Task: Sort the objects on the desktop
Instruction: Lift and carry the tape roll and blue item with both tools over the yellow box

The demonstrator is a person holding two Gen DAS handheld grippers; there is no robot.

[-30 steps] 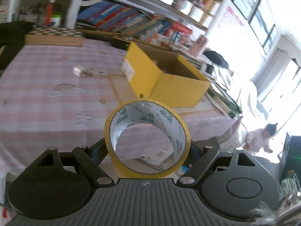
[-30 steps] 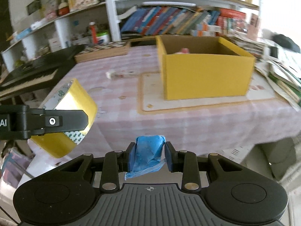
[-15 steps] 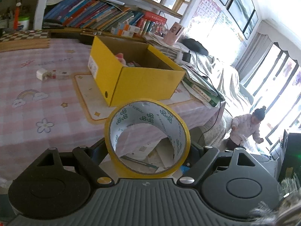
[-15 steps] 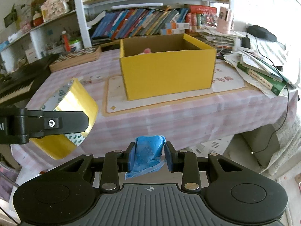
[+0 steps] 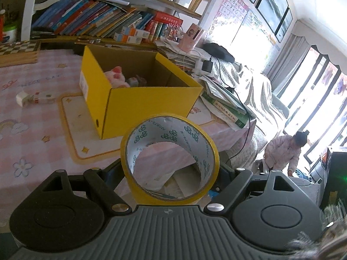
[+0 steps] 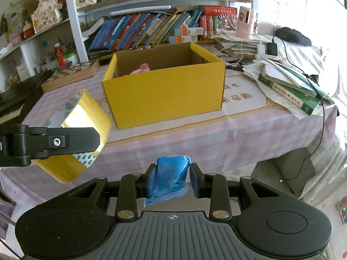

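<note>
A yellow tape roll (image 5: 170, 159) sits clamped between the jaws of my left gripper (image 5: 170, 171), held off the table's front edge. From the right wrist view the same tape roll (image 6: 73, 130) hangs at the left in that left gripper (image 6: 65, 140). My right gripper (image 6: 172, 178) is shut on a small blue plastic packet (image 6: 171, 177). An open yellow cardboard box (image 5: 138, 99) stands on the table ahead, with a pink plush toy (image 5: 115, 77) inside; the yellow box (image 6: 164, 93) lies beyond both grippers.
A pink checked tablecloth (image 5: 32, 130) covers the table. A small white carton (image 5: 34, 98) lies left of the box. Piled books and papers (image 6: 288, 86) and a cable crowd the right end. Bookshelves (image 6: 151, 28) stand behind. A person (image 5: 286, 151) crouches on the floor at right.
Both views have swung so the yellow box has shifted left and come nearer. The tape roll and blue packet remain gripped as before.
</note>
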